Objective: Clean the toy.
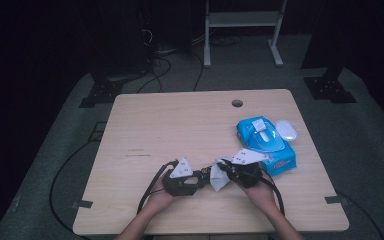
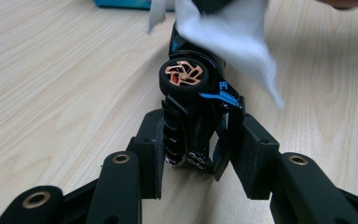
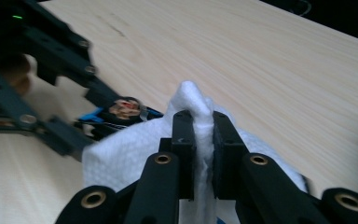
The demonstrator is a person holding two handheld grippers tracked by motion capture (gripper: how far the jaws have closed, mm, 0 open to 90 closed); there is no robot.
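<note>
Black hard plastic toy car (image 2: 191, 112), light, slick, pinched across its body by left gripper (image 2: 193, 158) jaws at lower centre; soft white wipe (image 3: 191, 105), limp, tear-prone, nipped in right gripper (image 3: 204, 140) jaws.

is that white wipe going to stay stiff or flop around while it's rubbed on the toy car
Likely floppy: the white wipe bunches between the right gripper's pads and drapes loosely over the toy car. It looks light, so it probably won't shift the car, clamped by the left gripper.

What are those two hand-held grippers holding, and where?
Left hand-held gripper clamps a toy car by its sides; right hand-held gripper pinches a fold of white wipe.
</note>
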